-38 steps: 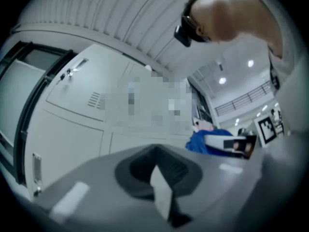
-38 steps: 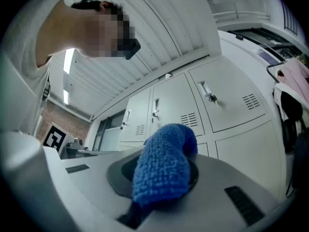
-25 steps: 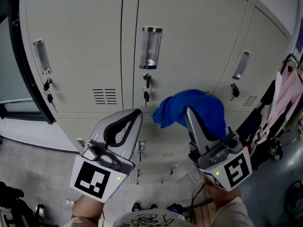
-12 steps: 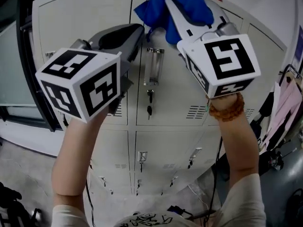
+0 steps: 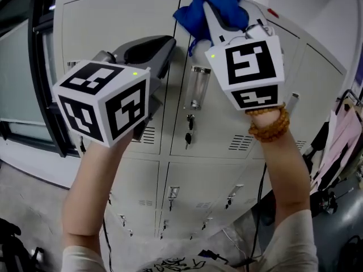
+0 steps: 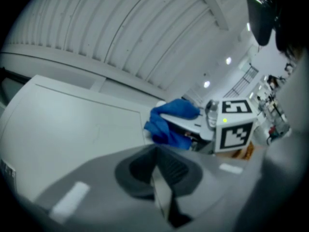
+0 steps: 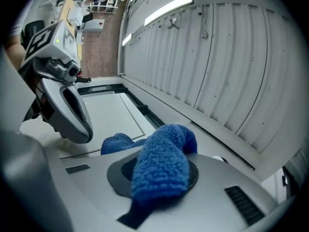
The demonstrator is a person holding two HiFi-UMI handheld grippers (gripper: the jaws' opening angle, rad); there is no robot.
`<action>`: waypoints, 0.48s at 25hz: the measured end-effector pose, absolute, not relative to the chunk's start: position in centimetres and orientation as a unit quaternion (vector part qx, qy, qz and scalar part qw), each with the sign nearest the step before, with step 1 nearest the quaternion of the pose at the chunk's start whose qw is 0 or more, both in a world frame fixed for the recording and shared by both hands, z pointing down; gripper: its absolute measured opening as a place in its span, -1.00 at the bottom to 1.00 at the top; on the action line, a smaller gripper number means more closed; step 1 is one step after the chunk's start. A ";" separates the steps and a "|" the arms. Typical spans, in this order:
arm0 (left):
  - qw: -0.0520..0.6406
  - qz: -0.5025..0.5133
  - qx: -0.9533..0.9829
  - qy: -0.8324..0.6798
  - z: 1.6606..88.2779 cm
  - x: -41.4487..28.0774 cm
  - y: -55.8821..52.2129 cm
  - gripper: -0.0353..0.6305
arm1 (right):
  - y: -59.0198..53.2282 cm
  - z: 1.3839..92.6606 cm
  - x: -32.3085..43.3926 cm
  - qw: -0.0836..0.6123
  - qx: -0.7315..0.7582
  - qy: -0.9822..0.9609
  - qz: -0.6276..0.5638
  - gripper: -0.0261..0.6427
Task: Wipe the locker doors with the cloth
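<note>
Closest to me, my left gripper (image 5: 163, 45) is raised with its jaws pressed together on nothing. It sits just beside the upper left locker door (image 5: 108, 38), so a careless swing could knock hard plastic into the paint. My right gripper (image 5: 216, 16) is clamped on the blue cloth (image 5: 194, 17), which is up at the top edge of the lockers, over the seam between two doors. Whether it presses on the metal I cannot tell. In the right gripper view the jaws pinch only one fold, with the rest bunched loosely ahead. I think dragging it hard down the door could pull that fold free and drop the cloth. If the bunch rolls aside, the bare jaw tip could scrape the surface instead of wiping it. Further down my likely path are the clear handle (image 5: 198, 86) and the keys (image 5: 188, 136) hanging from the lock. Loose cloth could snag on either, or set the keys swinging.
</note>
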State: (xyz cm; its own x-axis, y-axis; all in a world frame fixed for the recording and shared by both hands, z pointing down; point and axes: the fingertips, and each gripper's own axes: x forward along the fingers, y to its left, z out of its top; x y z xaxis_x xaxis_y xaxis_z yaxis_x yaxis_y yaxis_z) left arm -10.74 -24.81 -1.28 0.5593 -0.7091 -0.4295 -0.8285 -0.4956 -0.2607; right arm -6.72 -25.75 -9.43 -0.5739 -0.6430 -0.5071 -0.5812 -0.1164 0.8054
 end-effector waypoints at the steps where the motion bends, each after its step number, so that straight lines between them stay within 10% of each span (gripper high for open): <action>1: 0.223 0.134 -0.854 0.450 -1.1 -10.7 -24.7 -0.89 | -25.7 -8.6 -6.9 0.031 0.455 -0.664 -0.592 -0.85; 12: 0.210 0.115 -0.868 0.436 3.5 -7.1 -25.4 -0.88 | -26.1 -0.2 -3.3 0.035 0.453 -0.681 -0.574 -0.85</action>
